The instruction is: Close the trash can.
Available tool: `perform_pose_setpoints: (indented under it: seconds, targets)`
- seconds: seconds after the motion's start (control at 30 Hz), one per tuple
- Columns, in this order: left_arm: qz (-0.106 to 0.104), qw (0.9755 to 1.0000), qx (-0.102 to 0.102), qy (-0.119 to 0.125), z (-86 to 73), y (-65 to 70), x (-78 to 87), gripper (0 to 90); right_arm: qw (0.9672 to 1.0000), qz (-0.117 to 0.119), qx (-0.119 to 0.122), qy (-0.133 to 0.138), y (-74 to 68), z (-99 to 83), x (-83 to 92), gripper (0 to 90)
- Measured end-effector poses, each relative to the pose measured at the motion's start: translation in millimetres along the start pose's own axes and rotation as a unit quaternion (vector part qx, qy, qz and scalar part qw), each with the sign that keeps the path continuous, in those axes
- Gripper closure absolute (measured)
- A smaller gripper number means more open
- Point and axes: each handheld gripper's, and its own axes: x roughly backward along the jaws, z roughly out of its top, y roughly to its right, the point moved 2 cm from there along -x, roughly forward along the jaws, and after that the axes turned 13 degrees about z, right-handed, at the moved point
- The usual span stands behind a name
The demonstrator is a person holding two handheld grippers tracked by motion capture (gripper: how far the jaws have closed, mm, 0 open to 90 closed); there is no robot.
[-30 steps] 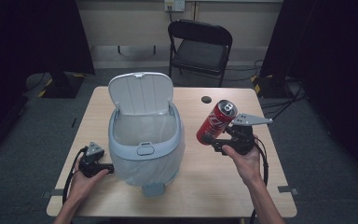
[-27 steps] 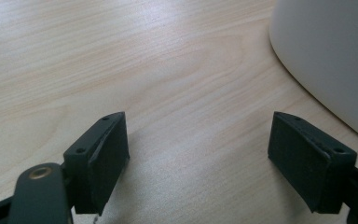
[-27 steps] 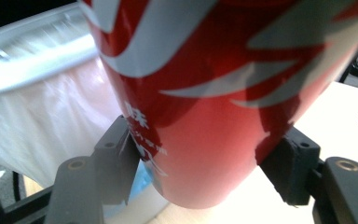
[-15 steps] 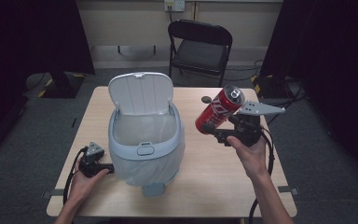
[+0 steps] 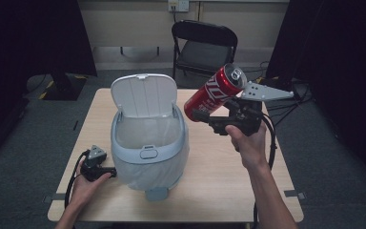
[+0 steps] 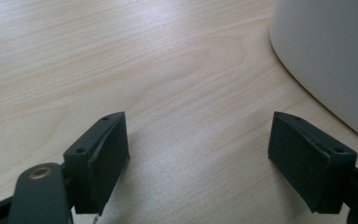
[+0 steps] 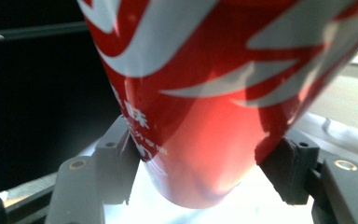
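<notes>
Table [image 5: 228, 186]: light wood, unchanged between frames.

Bin [image 5: 148, 148]: pale grey-blue, hinged lid [image 5: 144, 94] standing open, mouth clear. Same spot as a second ago.

Right gripper [image 5: 201, 113]: clamped on the red can; the right gripper view shows both pads pressed against the can's lower sides [image 7: 196, 154]. A second ago it sat low near the table's right side; it has since risen and drifted toward the bin, grip width unaltered.

Red can [image 5: 214, 91]: held aloft, tilted, top end up and away, base pointing down toward the bin's right rim. Beside the opening rather than over it, as far as this angle allows. Judgement: lift done, carry under way; remaining is a short move left over the mouth, then release.

Left gripper [image 5: 106, 171]: on the table just beside the bin's wall [image 6: 335, 60], jaws spread, nothing between. No change.
</notes>
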Motion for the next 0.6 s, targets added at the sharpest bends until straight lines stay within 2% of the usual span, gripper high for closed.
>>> perform_pose_setpoints:
  seconds: [0.17, 0.37, 0.5, 0.6]
  targets:
    - [0.0, 1.0, 0.0, 0.0, 0.0, 0.0, 0.0, 19.7, 0.9996, 0.026, 0.011, -0.006, -7.3, 10.2, -24.0, 34.6]
    - [0.0, 1.0, 0.0, 0.0, 0.0, 0.0, 0.0, 19.7, 0.9979, 0.058, 0.014, -0.026, -6.4, 9.3, -58.8, 34.2]
    - [0.0, 1.0, 0.0, 0.0, 0.0, 0.0, 0.0, 19.6, 0.9969, 0.067, 0.002, -0.042, -3.1, 3.4, -81.1, 33.7]
    - [0.0, 1.0, 0.0, 0.0, 0.0, 0.0, 0.0, 19.7, 0.9955, 0.067, -0.008, -0.067, 2.7, -3.0, -95.5, 33.5]
